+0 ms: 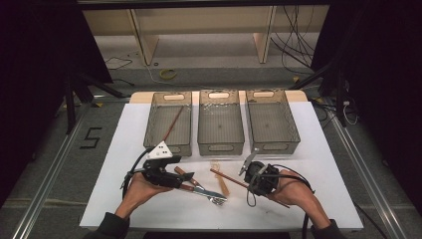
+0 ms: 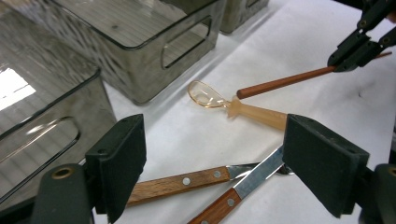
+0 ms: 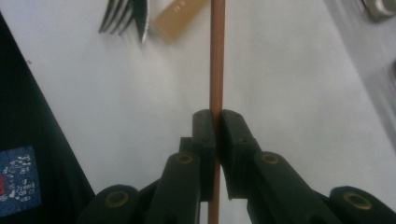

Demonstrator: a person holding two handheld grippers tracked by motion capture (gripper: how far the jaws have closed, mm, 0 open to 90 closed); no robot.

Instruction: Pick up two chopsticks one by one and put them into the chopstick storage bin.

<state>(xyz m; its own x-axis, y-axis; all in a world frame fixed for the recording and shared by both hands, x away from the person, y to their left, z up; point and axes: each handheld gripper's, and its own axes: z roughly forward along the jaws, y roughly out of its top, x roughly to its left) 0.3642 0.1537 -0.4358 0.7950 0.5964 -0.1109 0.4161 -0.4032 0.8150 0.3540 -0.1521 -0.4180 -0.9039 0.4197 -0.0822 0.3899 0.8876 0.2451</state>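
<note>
From the high view we look forward and down over the whole table (image 1: 124, 199). Both gripper views sit low and close, looking along their own jaws. All three share the brown stick (image 1: 229, 178) (image 2: 285, 83) (image 3: 216, 56).

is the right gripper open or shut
Shut: in the right gripper view, the right gripper has its jaws pressed against both sides of a brown chopstick, with no gap either side.
</note>
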